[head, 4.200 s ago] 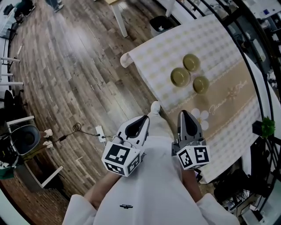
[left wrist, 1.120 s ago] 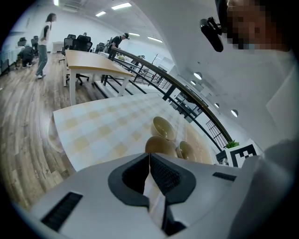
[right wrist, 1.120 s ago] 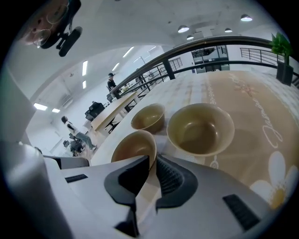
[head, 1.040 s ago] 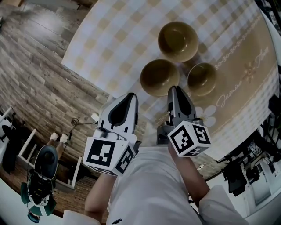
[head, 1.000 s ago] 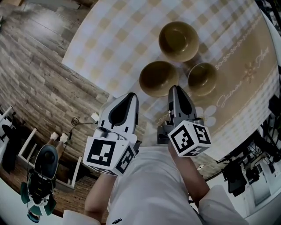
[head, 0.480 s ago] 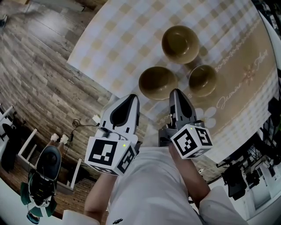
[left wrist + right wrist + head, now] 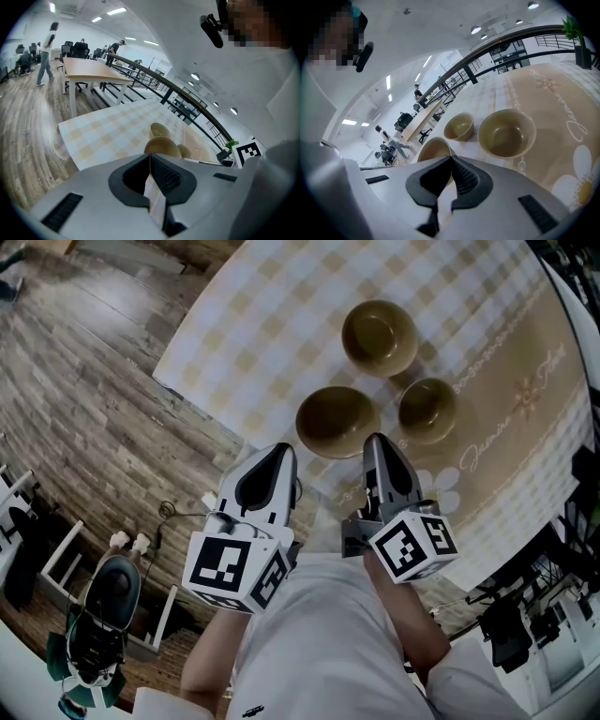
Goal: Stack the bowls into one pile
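My left hand-held gripper [image 7: 272,451] and right hand-held gripper [image 7: 376,442]: jaws together, empty. Best approach, I judge: open right, pinch small bowl [image 7: 427,411] rim squarely, lift level.

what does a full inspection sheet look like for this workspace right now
surface: table under a yellow-and-white checked tablecloth, with a beige daisy-print band on the right
job's things: three olive bowls, all upright, empty and unstacked, close together: far bowl, near bowl, smaller right bowl
clutter: nothing seen on the cloth besides the bowls
grippers: left gripper and right gripper both have jaws together with nothing between them, held on the near side of the bowls
cables: a cable lies on the floor beside the table
surroundings: wooden floor; a desk, a railing and people further off
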